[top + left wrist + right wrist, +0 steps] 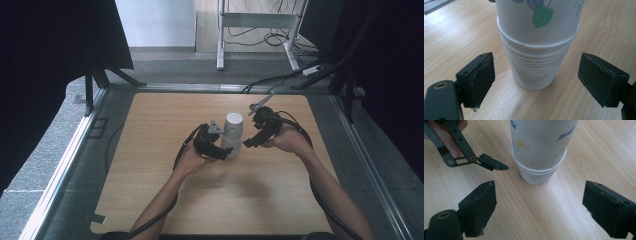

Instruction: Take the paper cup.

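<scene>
A stack of white paper cups (233,133) stands upside down in the middle of the wooden table (150,175). In the left gripper view the cup stack (536,60) shows a green leaf print, with several nested rims at its base. My left gripper (536,75) is open, one jaw on each side of the stack's base, and neither pad touches it. My left gripper (226,151) sits at the stack's left. My right gripper (249,143) is at the stack's right. In the right gripper view the cup stack (540,150) stands a little ahead of my open right gripper (540,202).
One jaw of the left gripper (492,164) reaches in at the upper left of the right gripper view. Beyond the table's far edge are a white metal frame (255,22) and cables (272,80) on the floor. Black curtains hang on both sides.
</scene>
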Demonstrator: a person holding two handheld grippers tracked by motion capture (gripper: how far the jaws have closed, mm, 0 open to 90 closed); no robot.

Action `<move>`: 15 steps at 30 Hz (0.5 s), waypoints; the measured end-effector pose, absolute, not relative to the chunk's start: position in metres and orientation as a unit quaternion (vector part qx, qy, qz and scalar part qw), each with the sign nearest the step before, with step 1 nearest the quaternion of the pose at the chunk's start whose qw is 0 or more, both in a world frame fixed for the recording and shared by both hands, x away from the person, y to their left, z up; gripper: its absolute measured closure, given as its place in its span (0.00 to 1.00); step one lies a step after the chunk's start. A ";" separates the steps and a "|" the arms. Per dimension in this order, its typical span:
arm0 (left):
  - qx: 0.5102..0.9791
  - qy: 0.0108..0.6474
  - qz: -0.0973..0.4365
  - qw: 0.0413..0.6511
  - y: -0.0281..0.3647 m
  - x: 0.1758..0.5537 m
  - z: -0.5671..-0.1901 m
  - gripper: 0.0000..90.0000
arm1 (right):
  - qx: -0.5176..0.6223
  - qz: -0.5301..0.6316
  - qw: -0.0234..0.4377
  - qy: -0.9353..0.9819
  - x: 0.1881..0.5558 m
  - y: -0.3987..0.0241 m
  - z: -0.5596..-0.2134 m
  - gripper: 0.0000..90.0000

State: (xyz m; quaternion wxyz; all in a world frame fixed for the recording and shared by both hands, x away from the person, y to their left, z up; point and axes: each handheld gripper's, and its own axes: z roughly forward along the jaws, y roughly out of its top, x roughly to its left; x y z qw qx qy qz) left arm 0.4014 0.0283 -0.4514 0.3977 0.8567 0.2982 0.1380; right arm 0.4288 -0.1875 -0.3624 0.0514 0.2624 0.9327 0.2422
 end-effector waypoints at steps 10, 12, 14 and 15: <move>0.851 0.300 0.134 0.410 0.027 0.404 -0.451 0.17 | 0.262 0.233 0.052 0.935 0.437 -0.178 -0.353 0.16; 0.850 0.300 0.134 0.412 0.026 0.405 -0.450 0.17 | 0.262 0.232 0.052 0.935 0.439 -0.176 -0.351 0.16; 0.848 0.302 0.134 0.414 0.025 0.405 -0.450 0.17 | 0.261 0.229 0.052 0.937 0.442 -0.173 -0.349 0.16; 0.848 0.301 0.135 0.414 0.024 0.405 -0.450 0.18 | 0.261 0.226 0.052 0.937 0.443 -0.172 -0.348 0.16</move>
